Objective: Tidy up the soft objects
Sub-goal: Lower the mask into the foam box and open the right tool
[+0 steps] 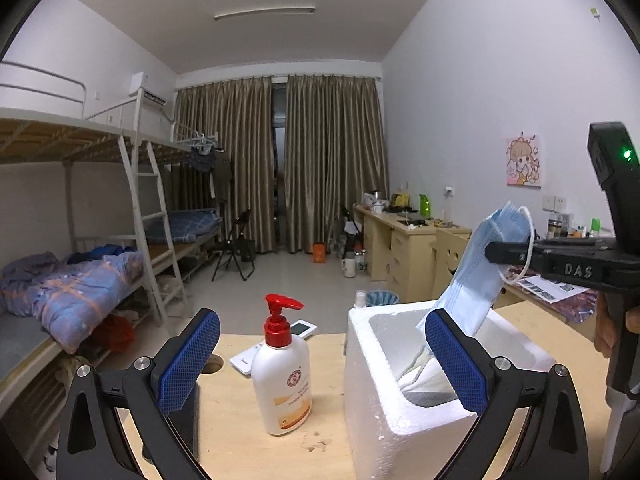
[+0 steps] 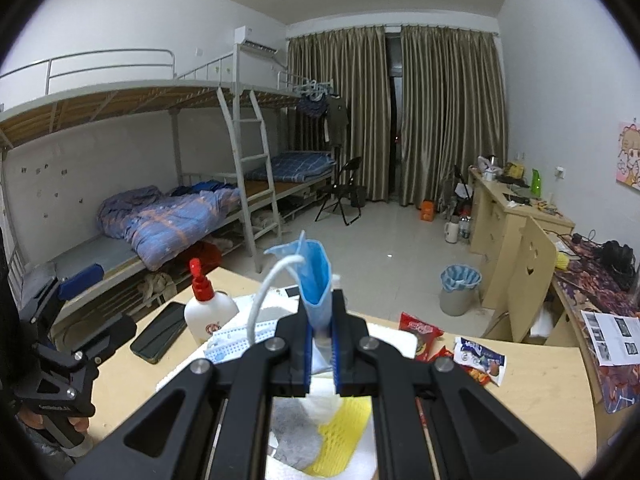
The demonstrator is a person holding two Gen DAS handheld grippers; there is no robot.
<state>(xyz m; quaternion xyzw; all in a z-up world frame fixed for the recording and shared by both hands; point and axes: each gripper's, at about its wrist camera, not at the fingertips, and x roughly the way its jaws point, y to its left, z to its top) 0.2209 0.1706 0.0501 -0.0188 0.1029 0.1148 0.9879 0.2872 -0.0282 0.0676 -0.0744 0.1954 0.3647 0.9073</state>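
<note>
Masks, a pale-blue pleated stack (image 1: 476, 268), hung above the white foam box (image 1: 360, 360), pinched in the closed right tool (image 2: 322, 354) while the left tool (image 1: 320, 364) gaped empty, and a loose layer could slip out beside the box.

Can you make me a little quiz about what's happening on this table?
1. True or false: the right gripper is shut on a blue face mask.
2. Which stands left of the white foam box in the left wrist view? A) a lotion bottle B) a kettle C) a teddy bear
3. Fill in: the left gripper is ____ and holds nothing.

Key: 1 true. 2 A. 3 open.
</note>
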